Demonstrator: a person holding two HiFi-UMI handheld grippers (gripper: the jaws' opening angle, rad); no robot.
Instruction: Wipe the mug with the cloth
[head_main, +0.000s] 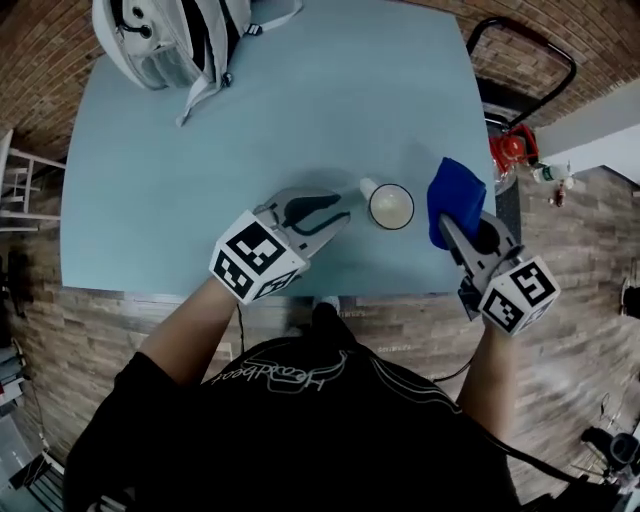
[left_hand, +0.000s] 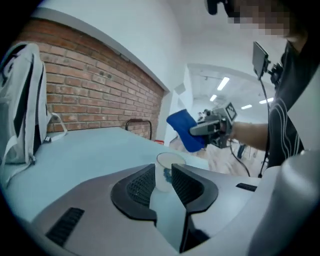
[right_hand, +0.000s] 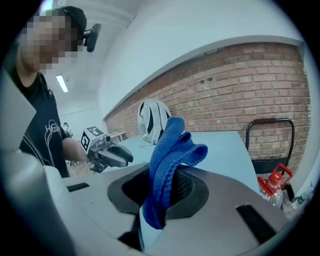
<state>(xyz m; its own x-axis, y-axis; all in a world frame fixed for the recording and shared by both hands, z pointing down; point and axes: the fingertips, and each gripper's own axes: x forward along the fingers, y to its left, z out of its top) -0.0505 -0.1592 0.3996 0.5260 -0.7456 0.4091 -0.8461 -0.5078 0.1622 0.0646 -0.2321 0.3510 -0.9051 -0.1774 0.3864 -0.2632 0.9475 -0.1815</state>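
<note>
Cloth (head_main: 456, 198) is clamped in the right gripper (head_main: 447, 228); left gripper (head_main: 340, 210) is spread, empty; the mug (head_main: 391, 207) must likely be gripped before wiping.

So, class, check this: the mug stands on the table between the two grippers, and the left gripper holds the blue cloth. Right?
No. The right gripper holds the blue cloth, as the right gripper view shows; the left gripper is open. The mug does stand on the table between the two grippers.
</note>
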